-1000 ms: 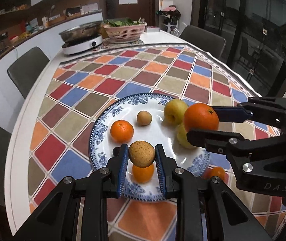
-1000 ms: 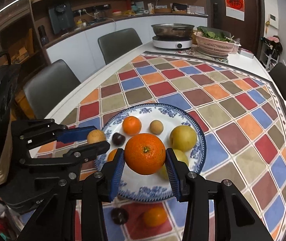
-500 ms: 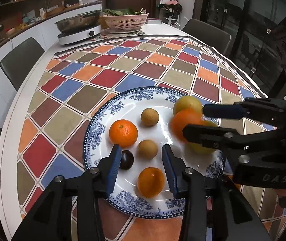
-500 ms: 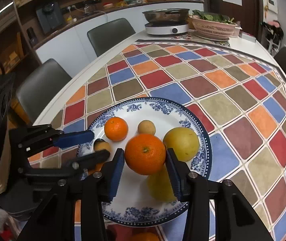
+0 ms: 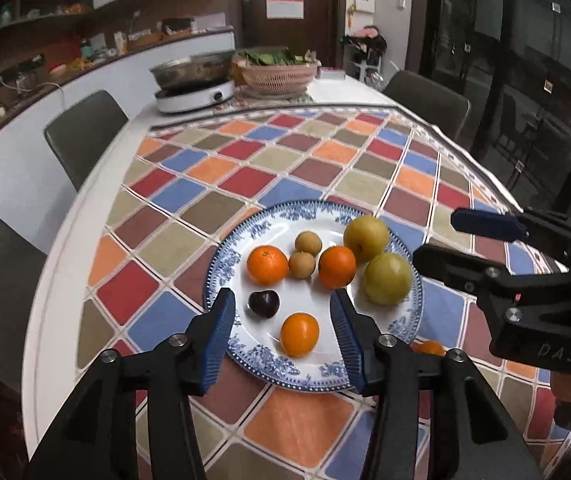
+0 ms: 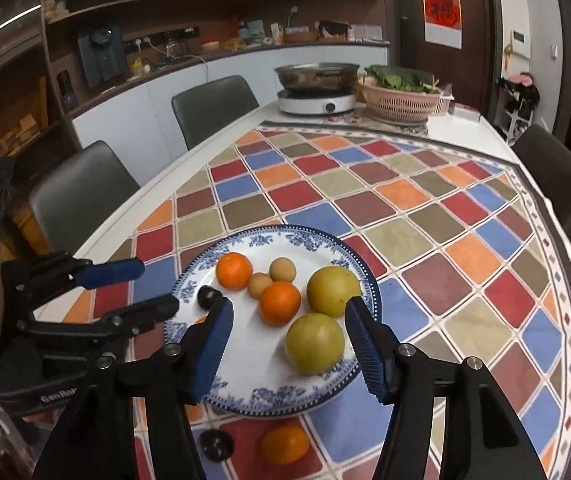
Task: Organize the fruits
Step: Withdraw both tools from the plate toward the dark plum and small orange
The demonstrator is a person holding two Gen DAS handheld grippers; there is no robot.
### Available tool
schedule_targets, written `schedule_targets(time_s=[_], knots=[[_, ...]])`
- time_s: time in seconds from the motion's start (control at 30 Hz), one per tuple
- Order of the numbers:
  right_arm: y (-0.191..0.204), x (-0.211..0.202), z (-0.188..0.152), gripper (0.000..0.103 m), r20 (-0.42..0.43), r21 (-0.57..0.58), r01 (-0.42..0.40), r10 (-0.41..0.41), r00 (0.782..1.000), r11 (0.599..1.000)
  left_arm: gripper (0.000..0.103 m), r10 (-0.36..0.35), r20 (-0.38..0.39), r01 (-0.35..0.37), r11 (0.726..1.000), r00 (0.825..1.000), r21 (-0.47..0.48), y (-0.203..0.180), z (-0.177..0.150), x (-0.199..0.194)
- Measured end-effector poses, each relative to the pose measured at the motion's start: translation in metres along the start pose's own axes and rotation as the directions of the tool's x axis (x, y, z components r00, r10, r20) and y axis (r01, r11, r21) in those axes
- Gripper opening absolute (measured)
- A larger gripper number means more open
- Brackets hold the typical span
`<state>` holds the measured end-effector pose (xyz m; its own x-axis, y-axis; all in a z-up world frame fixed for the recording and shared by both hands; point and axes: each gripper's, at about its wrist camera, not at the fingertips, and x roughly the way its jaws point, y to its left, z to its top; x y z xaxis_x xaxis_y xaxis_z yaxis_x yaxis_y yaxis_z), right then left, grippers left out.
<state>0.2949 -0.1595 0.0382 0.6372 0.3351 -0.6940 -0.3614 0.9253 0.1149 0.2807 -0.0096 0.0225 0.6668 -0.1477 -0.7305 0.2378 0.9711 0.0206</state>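
We see the checkered tablecloth [image 5: 245, 184] spread over the table, with the blue-and-white plate [image 5: 273, 364] near its front edge. Our left gripper [image 5: 281, 332] and right gripper [image 6: 289, 336] both hover above the plate, spread wide, holding nothing. On the plate lie two yellow-green pears [image 6: 313, 342], touching; two oranges [image 6: 280, 303]; a small tangerine [image 5: 299, 334]; two brown longans [image 6: 260, 285], touching; and a dark plum [image 5: 263, 303]. Off the plate, on the cloth, sit another tangerine [image 6: 284, 445] and another plum [image 6: 216, 444].
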Motion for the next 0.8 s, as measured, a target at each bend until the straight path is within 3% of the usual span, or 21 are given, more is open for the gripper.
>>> schedule_targets(time_s=[0.3,0.6,0.8], knots=[[0.006,-0.044,-0.009,0.059,0.052,-0.002,-0.004,0.005,0.999,1.0,0.059,0.017,0.067,-0.016,1.0,0.998,-0.022,-0.011,-0.007,-0.046],[0.01,-0.066,-0.028,0.059,0.057,-0.007,0.007,-0.007,0.998,1.0,0.063,0.006,0.056,-0.001,0.996,0.998,-0.084,-0.02,-0.032,-0.064],[0.016,-0.076,-0.043,0.059,0.055,-0.039,0.017,-0.015,0.998,0.999,0.063,0.016,0.053,-0.011,0.997,0.998,-0.076,-0.027,-0.049,-0.073]])
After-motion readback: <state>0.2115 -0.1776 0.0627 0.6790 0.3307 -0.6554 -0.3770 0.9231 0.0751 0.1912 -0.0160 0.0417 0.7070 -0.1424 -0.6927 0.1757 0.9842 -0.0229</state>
